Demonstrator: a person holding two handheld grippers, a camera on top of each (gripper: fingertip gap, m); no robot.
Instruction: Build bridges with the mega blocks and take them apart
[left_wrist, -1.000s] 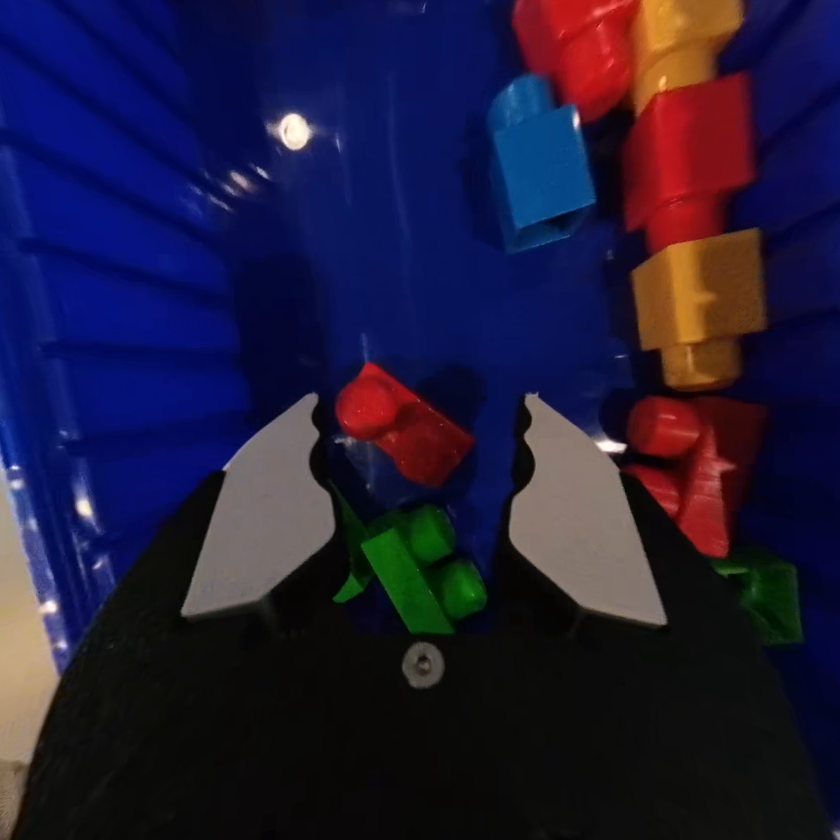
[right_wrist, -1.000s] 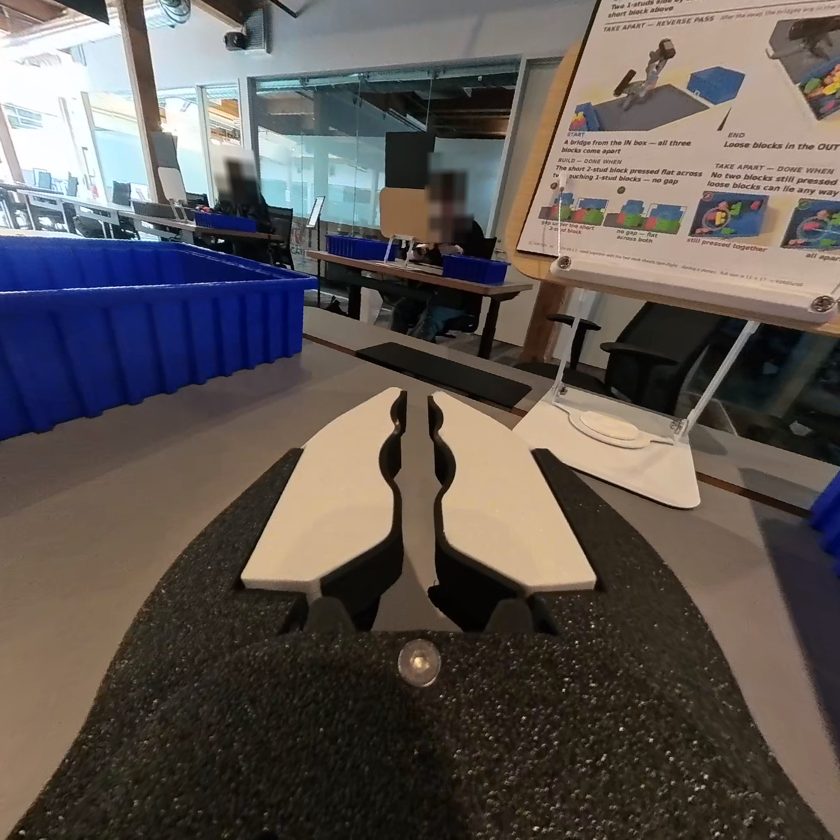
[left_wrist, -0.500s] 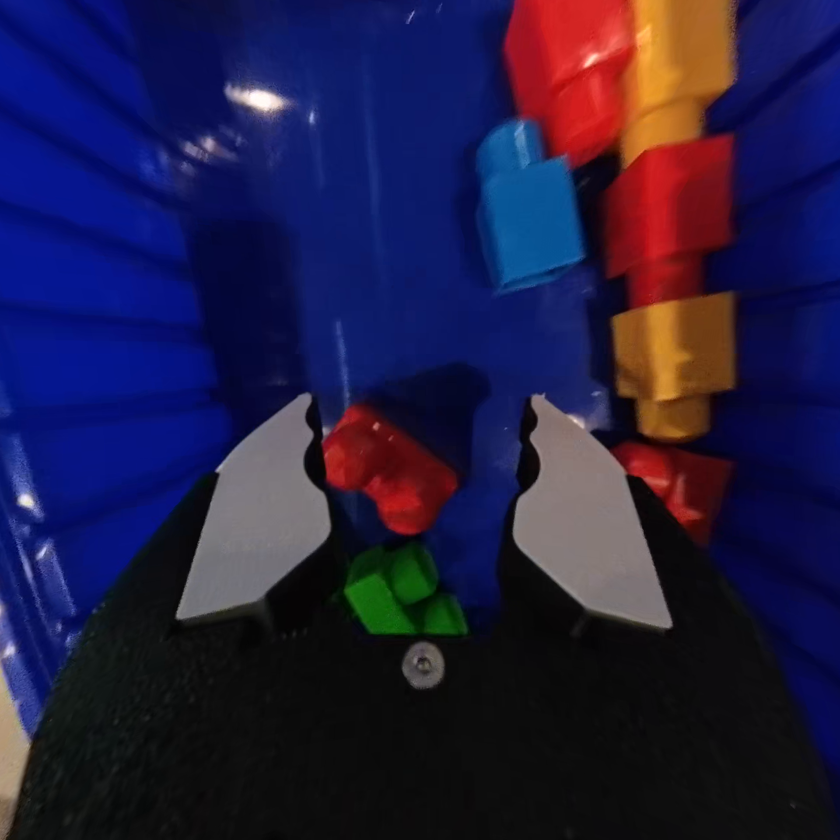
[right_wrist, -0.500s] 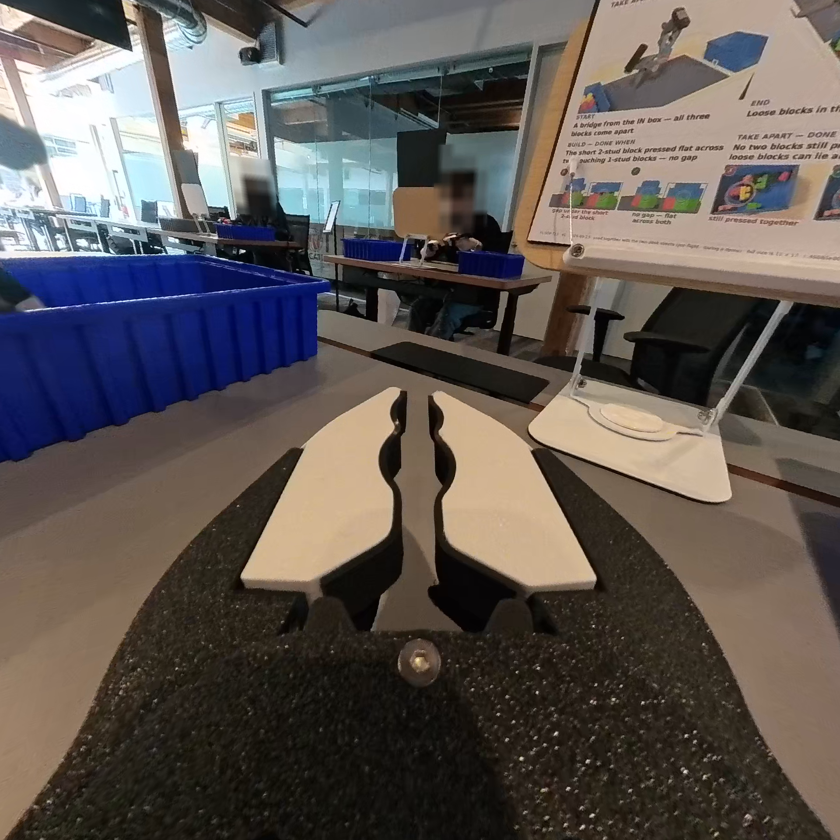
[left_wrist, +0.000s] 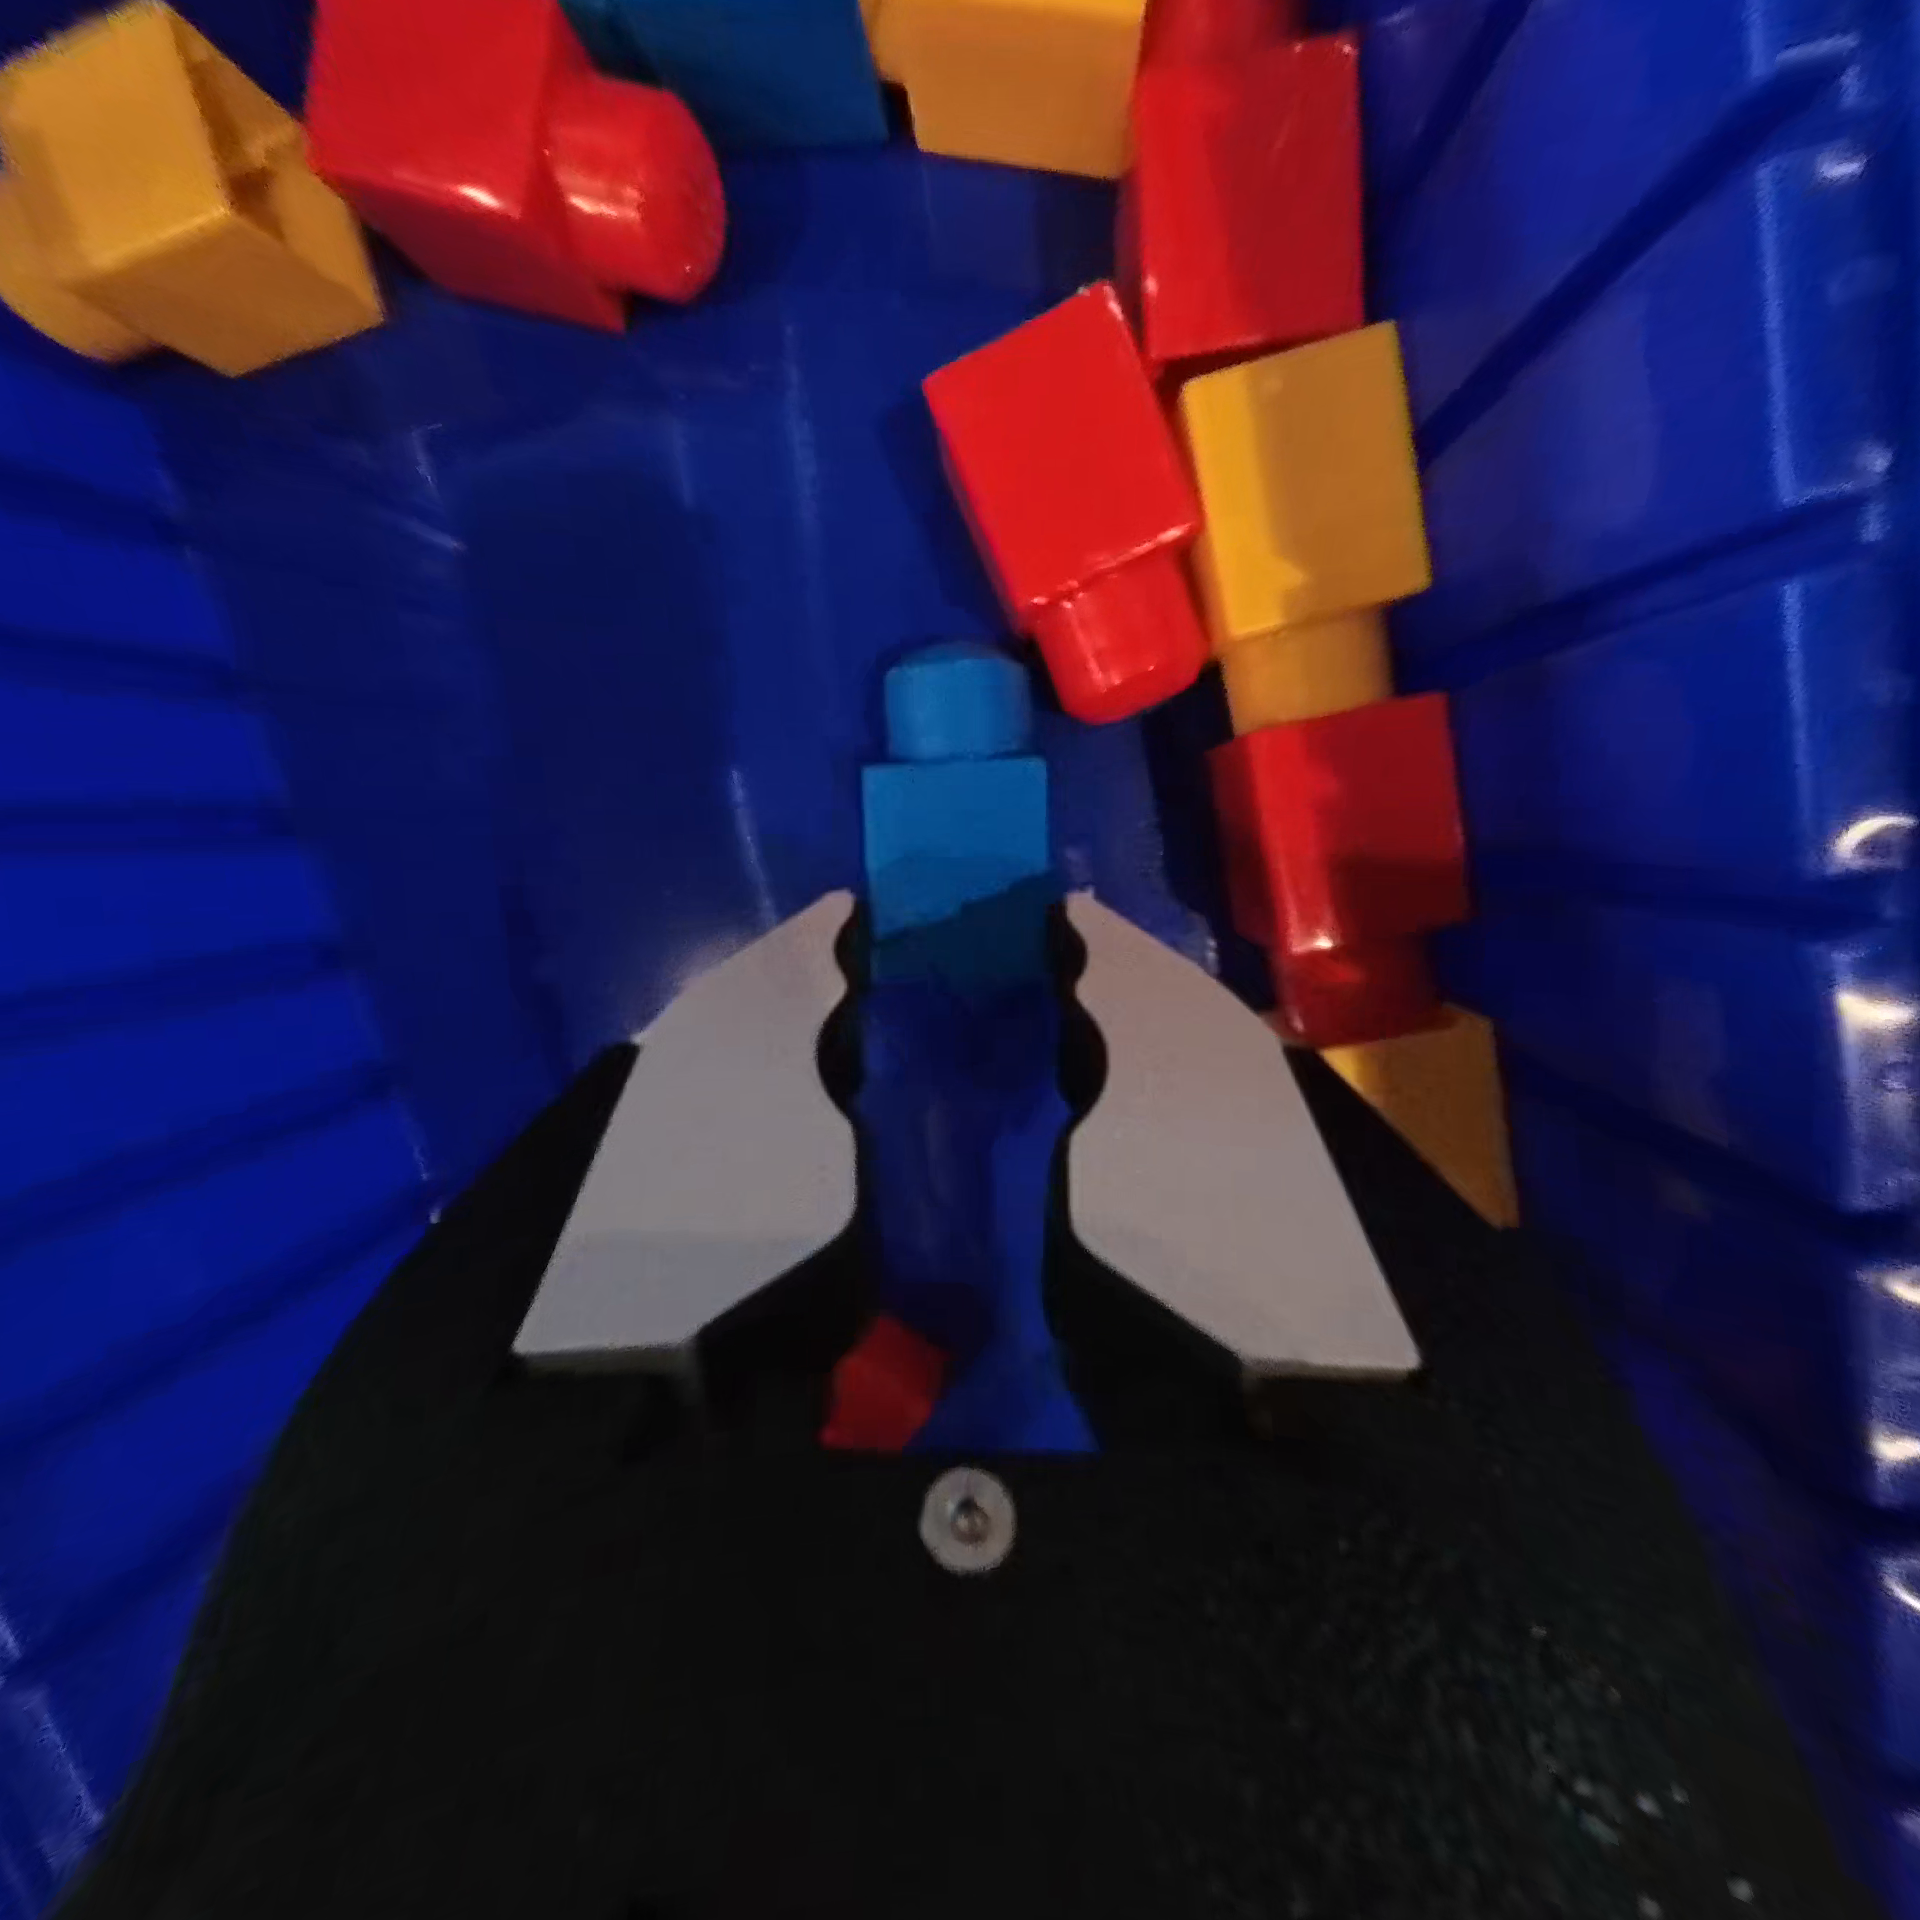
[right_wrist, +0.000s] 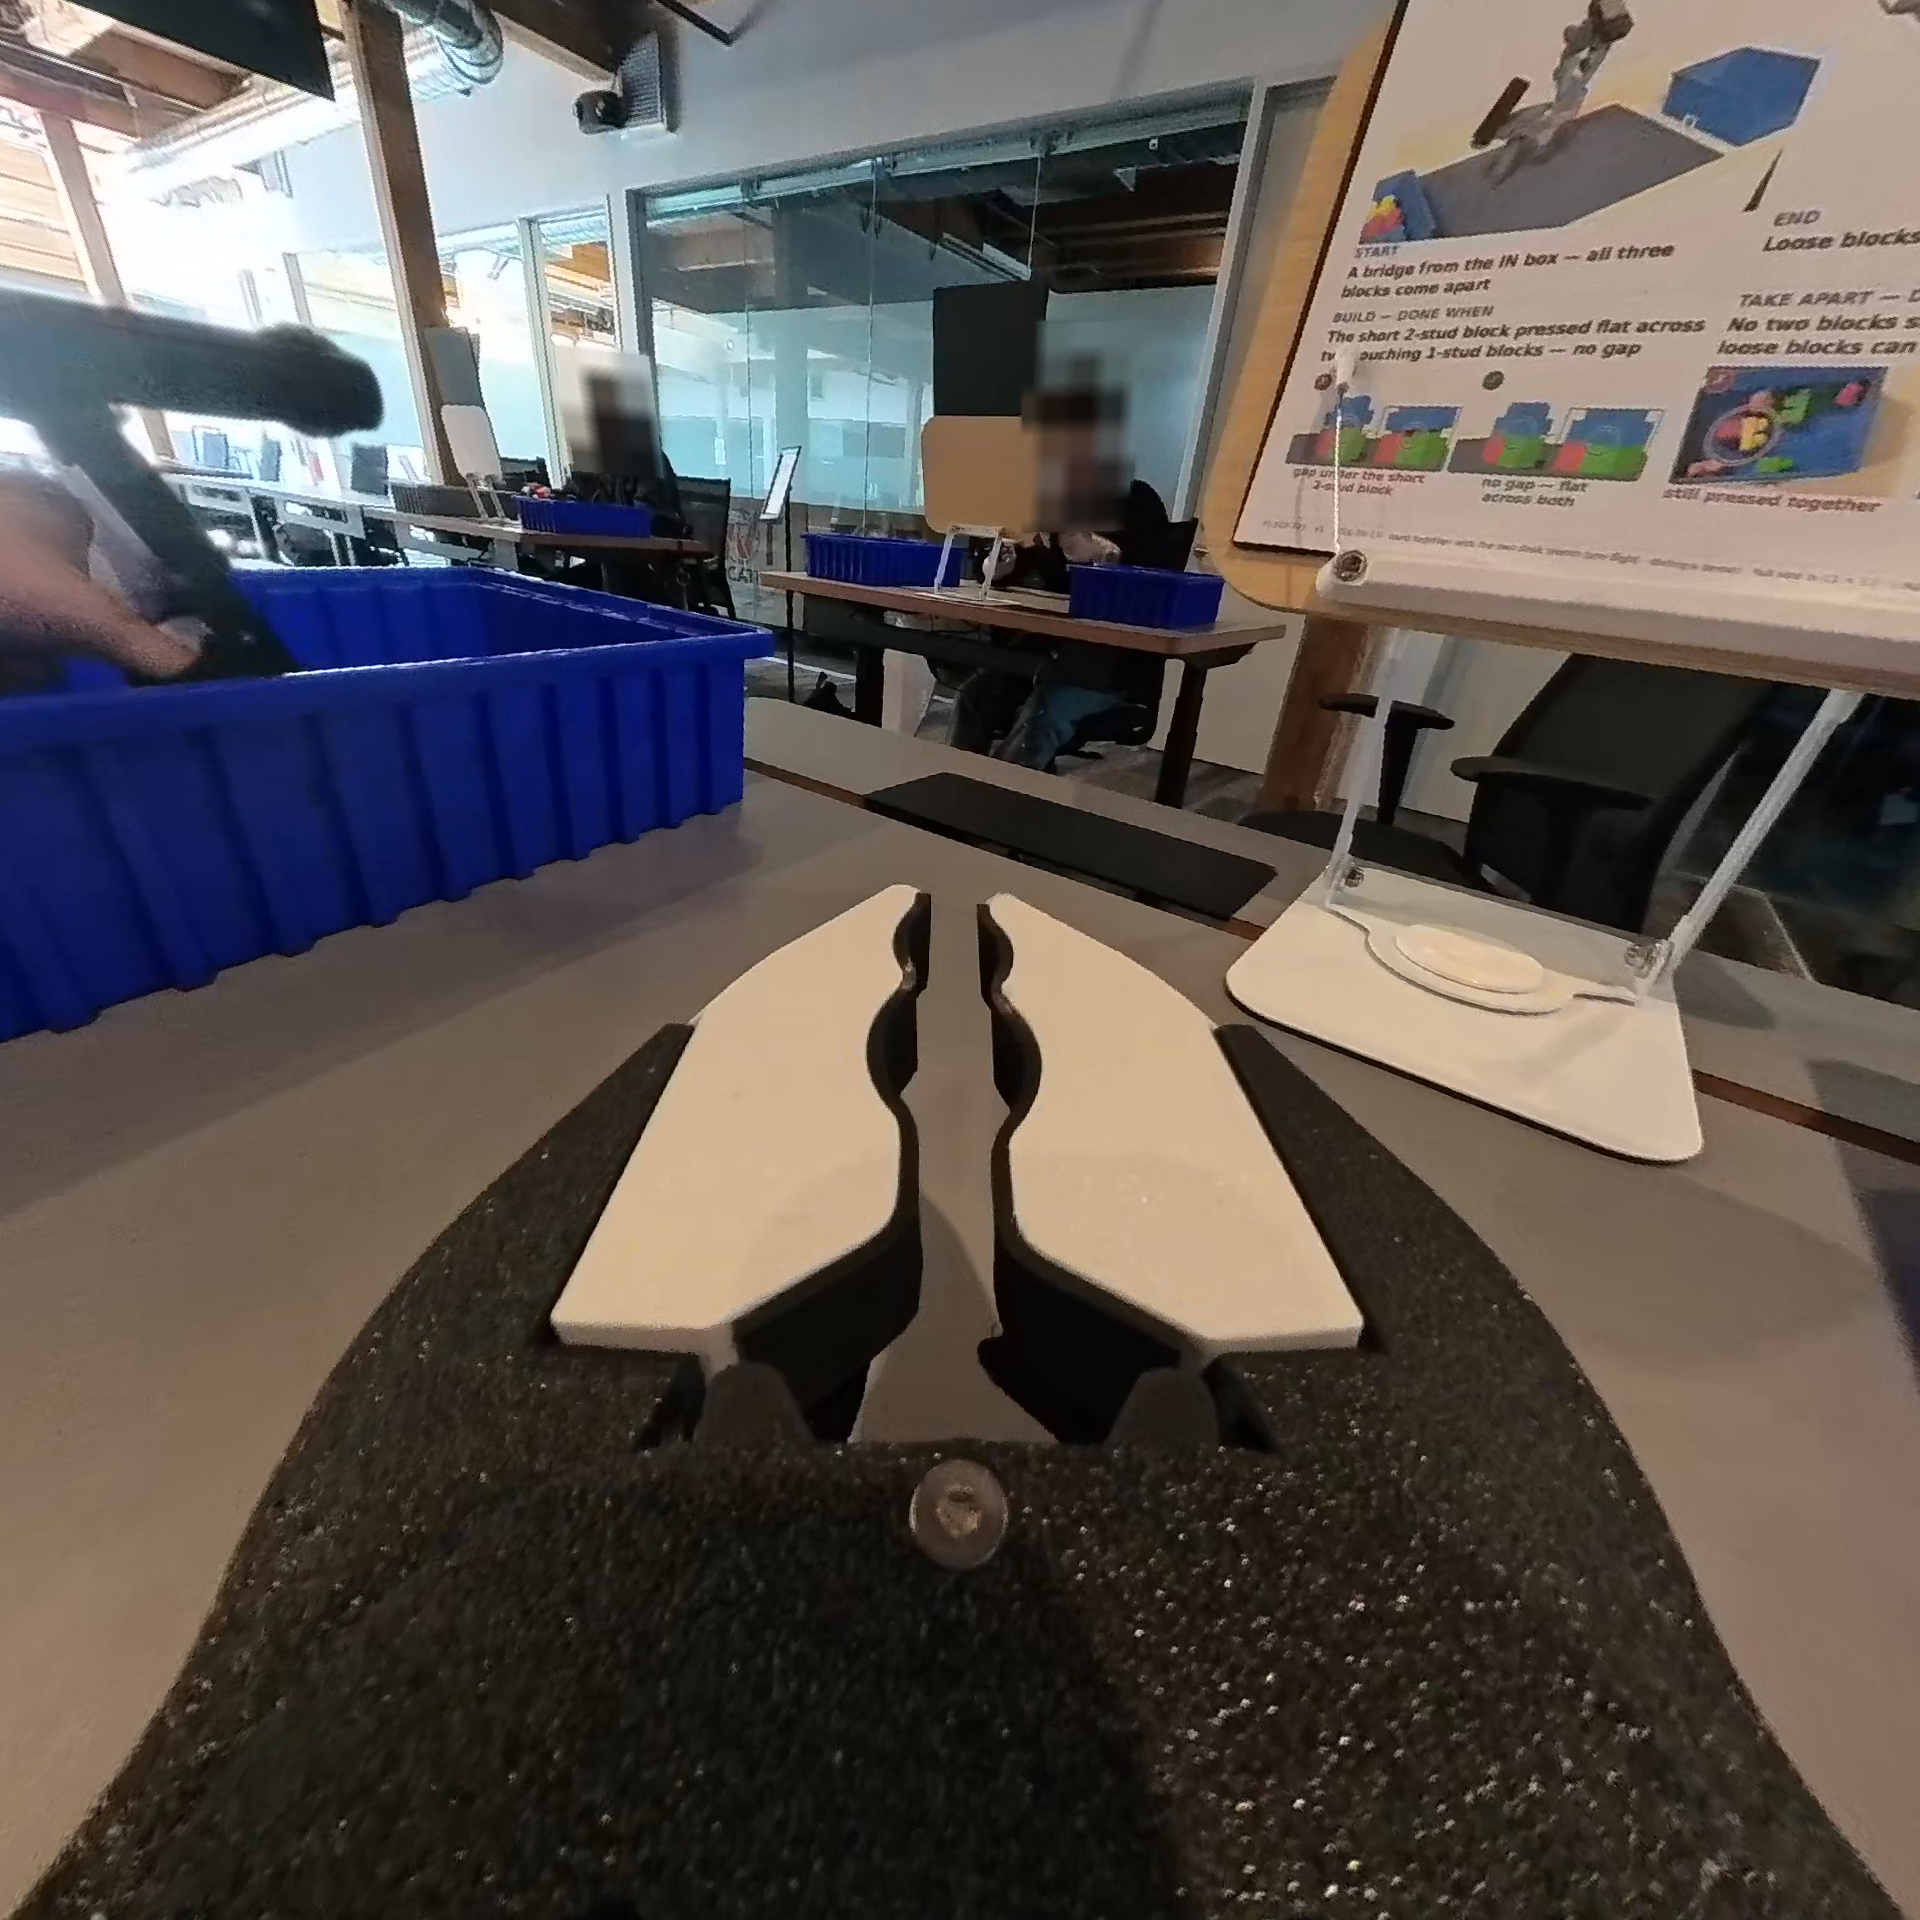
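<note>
In the left wrist view my left gripper (left_wrist: 958, 914) is down inside the blue bin (left_wrist: 1662, 727). Its jaws have closed onto the sides of a light blue one-stud block (left_wrist: 956, 821), whose stud points away from me. A red one-stud block (left_wrist: 1070, 520) lies just beyond it to the right. A row of red and yellow blocks (left_wrist: 1309, 582) lies along the right wall. A small red block (left_wrist: 883, 1382) shows under the jaws. My right gripper (right_wrist: 951, 904) is shut and empty, low over the grey table (right_wrist: 312, 1143).
More yellow (left_wrist: 166, 208) and red (left_wrist: 520, 156) blocks lie at the bin's far end. In the right wrist view the blue bin (right_wrist: 364, 769) stands at left with the left gripper and a hand (right_wrist: 125, 540) reaching in. A white sign stand (right_wrist: 1455, 1018) and a black mat (right_wrist: 1070, 852) lie ahead. Across from one pair of fingers to the other is roughly 40 cm.
My left gripper moved forward in the bin, past the red and green blocks, and closed from wide open onto the light blue block. The right gripper stayed shut and barely moved.
</note>
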